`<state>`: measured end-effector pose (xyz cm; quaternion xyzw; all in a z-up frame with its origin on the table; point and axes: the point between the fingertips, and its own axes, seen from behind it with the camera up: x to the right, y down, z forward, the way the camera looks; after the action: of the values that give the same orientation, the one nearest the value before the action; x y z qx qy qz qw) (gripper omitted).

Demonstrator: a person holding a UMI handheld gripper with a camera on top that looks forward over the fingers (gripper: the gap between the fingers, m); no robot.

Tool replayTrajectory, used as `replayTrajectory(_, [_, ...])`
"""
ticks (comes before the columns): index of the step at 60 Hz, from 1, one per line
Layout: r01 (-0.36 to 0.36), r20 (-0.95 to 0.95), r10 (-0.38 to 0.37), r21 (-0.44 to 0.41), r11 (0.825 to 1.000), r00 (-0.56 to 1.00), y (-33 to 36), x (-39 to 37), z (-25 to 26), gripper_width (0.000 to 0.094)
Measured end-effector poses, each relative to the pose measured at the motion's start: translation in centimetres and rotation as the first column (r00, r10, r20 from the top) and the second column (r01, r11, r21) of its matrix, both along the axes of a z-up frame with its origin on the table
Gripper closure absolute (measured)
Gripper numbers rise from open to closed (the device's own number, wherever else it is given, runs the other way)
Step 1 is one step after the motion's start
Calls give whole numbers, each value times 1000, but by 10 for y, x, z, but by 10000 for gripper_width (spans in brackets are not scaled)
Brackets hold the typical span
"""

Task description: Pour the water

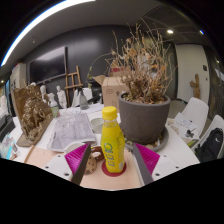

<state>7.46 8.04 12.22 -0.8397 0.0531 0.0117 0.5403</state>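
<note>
A yellow bottle [112, 138] with a yellow cap and a label stands upright on a red round coaster [112, 169] on the pale table [60, 160]. My gripper [110, 152] is open, and the bottle stands between the fingers with a gap at each side. The magenta pads [74, 158] show to the left and right of it. A grey pot [143, 117] with a dry, straw-coloured plant stands just behind and to the right of the bottle.
A small brown round object [92, 160] lies by the left finger. A clear plastic tray [70, 128] and a brown carved figure [33, 112] are further left. White figurines [60, 97] and a cardboard box [112, 92] stand behind. A white chair [195, 116] is at the right.
</note>
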Motion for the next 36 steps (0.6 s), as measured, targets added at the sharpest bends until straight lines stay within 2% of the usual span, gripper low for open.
replayTrajectory(19, [68,23,-65,-132,989,998,-190,-85,99,79])
replayTrajectory(31, [68,45,-61,-186,980,997,-277,-135,115,74])
replayTrajectory(36, [83,85,-69,-177,981,994,-295,-142,116,73])
